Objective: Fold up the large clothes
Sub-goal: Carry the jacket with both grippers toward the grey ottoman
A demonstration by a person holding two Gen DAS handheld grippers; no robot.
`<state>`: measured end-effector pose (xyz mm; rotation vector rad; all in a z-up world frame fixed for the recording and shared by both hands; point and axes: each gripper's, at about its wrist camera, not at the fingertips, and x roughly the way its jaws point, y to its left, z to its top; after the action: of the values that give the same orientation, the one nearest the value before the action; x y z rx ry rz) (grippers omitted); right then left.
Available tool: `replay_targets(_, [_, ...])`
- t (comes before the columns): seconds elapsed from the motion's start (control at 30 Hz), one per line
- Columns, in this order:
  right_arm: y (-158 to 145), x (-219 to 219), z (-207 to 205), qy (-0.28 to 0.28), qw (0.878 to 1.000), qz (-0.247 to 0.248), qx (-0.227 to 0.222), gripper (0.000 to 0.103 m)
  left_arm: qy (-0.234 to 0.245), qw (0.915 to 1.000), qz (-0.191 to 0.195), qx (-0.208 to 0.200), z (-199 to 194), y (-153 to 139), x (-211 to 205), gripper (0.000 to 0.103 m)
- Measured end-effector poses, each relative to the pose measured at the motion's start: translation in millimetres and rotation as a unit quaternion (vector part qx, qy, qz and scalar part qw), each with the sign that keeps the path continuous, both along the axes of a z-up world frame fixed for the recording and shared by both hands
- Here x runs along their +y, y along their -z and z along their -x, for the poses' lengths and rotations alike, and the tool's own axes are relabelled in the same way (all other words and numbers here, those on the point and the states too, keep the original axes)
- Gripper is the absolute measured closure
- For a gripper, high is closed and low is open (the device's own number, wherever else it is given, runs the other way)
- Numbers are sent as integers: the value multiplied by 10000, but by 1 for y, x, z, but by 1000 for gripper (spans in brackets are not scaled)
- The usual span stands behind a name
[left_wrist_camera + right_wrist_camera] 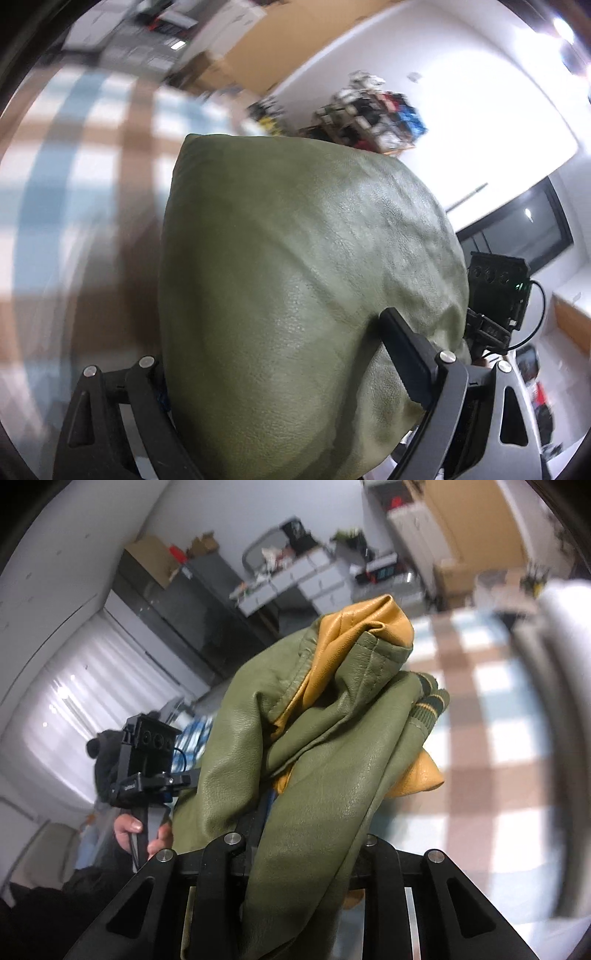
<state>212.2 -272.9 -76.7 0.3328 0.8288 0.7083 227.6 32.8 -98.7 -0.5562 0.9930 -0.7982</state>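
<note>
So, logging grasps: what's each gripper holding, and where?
Both hold the green jacket: left gripper on a smooth panel, right gripper on a bunched fold.

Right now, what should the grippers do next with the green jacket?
Probably lower it onto the checked cloth and spread it flat: both the left gripper and right gripper hold the green jacket up, bunched, with its yellow lining showing.

Checked cloth (480, 709) (blurred), grey cabinet (207, 590), cluttered shelf (373, 110)
</note>
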Motion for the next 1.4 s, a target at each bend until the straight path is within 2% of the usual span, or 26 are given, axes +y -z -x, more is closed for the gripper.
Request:
replay_targets(0.17, [-61, -65, 1, 407, 9969, 8, -673, 78, 346, 9973, 224, -610, -33, -49, -62, 14])
replay_targets(0.27, [-90, -109, 2, 628, 9934, 100, -959, 78, 577, 9940, 153, -922, -54, -81, -110, 14])
replay_targets(0.33, [-106, -141, 1, 824, 9910, 145, -1047, 78, 691, 9912, 185, -1115, -72, -101, -151, 14])
replay_targets(0.43, [-128, -196, -11, 1240, 9864, 138, -1067, 78, 798, 9896, 337, -1150, -97, -112, -201, 14])
replay_targets(0.47, [-137, -212, -16, 1335, 9827, 436, -1203, 78, 829, 9888, 331, -1196, -105, -112, -220, 14])
replay_targets(0.53, [-143, -238, -32, 1380, 9798, 795, -1206, 77, 770, 9875, 353, -1328, -118, -101, -255, 14])
replay_targets(0.6, [-134, -268, -57, 1335, 9829, 861, -932, 76, 673, 9880, 349, -1343, -123, -75, -276, 14])
replay_targets(0.67, [-109, -295, -85, 1419, 9836, 949, -583, 74, 630, 9921, 205, -1069, -128, -39, -296, 14])
replay_targets(0.73, [-65, -320, -116, 1457, 9846, 961, 117, 72, 529, 9975, -1, -465, -131, 14, -306, 14])
replay_targets(0.77, [-39, -331, -127, 1483, 9825, 1030, 449, 71, 477, 9983, -28, -335, -132, 32, -305, 14])
replay_targets(0.8, [-12, -337, -141, 1620, 9781, 1032, 802, 64, 382, 9989, 92, -236, -132, 46, -297, 14])
replay_targets(0.83, [9, -341, -152, 1719, 9742, 966, 1100, 56, 269, 9990, 302, -177, -134, 53, -288, 14])
replay_targets(0.87, [34, -350, -160, 1853, 9710, 639, 1370, 51, 240, 9989, 385, -150, -133, 55, -279, 14])
replay_targets(0.9, [45, -360, -158, 1959, 9701, 192, 1419, 46, 313, 9989, 237, -258, -131, 51, -276, 14])
replay_targets(0.93, [46, -370, -156, 1971, 9710, -42, 1353, 46, 431, 9977, -29, -516, -127, 44, -275, 14])
replay_targets(0.97, [43, -373, -148, 1949, 9738, -26, 1174, 46, 525, 9960, -208, -688, -123, 36, -281, 14])
replay_targets(1.03, [37, -373, -134, 2082, 9728, 269, 974, 42, 692, 9933, -414, -824, -121, 27, -280, 14])
replay_targets(1.17, [20, -377, -108, 2418, 9638, 409, 1044, 42, 343, 9906, -586, -1184, -113, 6, -263, 15])
replay_targets(1.27, [-21, -379, -73, 2838, 9545, 711, 578, 42, -18, 9838, -708, -1648, -113, -17, -257, 14])
replay_targets(1.33, [-45, -379, -71, 3022, 9503, 709, 216, 42, 124, 9802, -793, -1812, -110, -33, -268, 14])
replay_targets(1.4, [-76, -353, -63, 2807, 9530, 1099, -321, 42, 604, 9749, -825, -1976, -105, -47, -289, 14])
